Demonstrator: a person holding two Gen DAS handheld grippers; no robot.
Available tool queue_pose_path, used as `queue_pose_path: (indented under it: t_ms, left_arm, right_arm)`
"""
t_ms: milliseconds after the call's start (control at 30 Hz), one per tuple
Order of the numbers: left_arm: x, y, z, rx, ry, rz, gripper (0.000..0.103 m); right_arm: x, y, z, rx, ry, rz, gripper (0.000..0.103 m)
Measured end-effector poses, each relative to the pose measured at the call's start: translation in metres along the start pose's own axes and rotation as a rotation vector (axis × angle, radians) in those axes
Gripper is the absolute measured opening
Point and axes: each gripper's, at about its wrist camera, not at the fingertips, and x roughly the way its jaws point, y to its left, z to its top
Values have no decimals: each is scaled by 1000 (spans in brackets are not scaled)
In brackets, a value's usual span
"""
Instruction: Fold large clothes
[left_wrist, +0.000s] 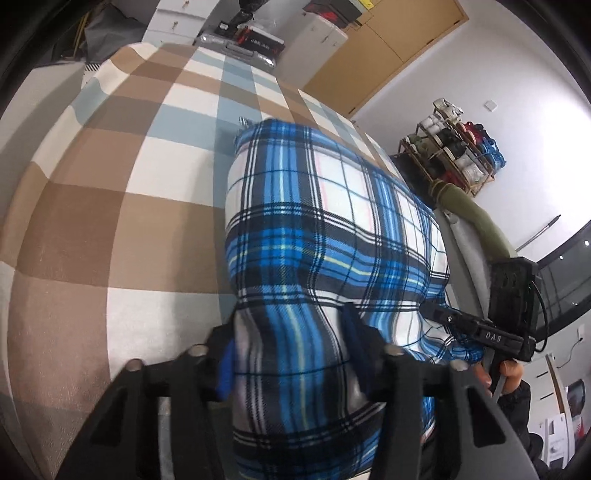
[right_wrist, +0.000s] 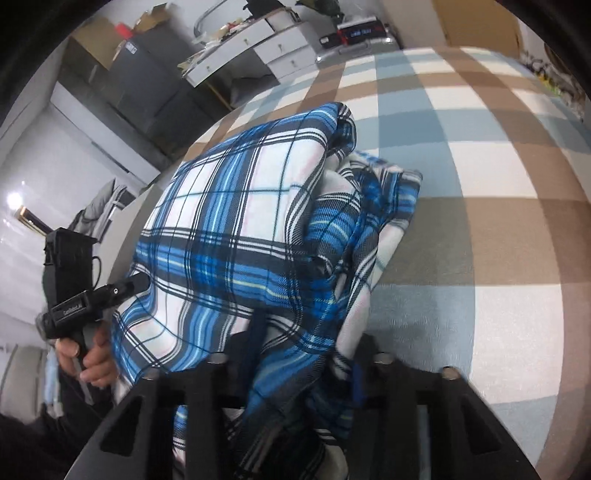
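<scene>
A large blue, white and black plaid cloth (left_wrist: 314, 221) lies folded over in a bulky heap on a checked brown, white and pale-blue surface (left_wrist: 110, 184). My left gripper (left_wrist: 291, 332) is shut on a bunched near edge of the cloth, fabric filling the gap between its fingers (left_wrist: 225, 369). In the right wrist view the same cloth (right_wrist: 229, 221) rises in thick layers, and my right gripper (right_wrist: 306, 343) is shut on a gathered fold at the near edge. Each gripper shows in the other's view, held by a hand: the right gripper (left_wrist: 430, 312), the left gripper (right_wrist: 136, 282), tips against the cloth's side.
The checked surface (right_wrist: 480, 184) spreads wide beyond the cloth. Behind it stand a silver suitcase (left_wrist: 243, 44), white drawers (right_wrist: 266, 48) and a dark cabinet (right_wrist: 129, 81). A rack of shoes (left_wrist: 454, 155) and an olive roll (left_wrist: 476, 218) are at the wall.
</scene>
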Motion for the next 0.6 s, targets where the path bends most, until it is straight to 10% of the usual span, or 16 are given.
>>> queue_pose_path:
  t_ms: [600]
  left_arm:
    - [-106,-38,-5,144,-278,45,24]
  right_arm:
    - [-57,106,5,-138,-277,105,10]
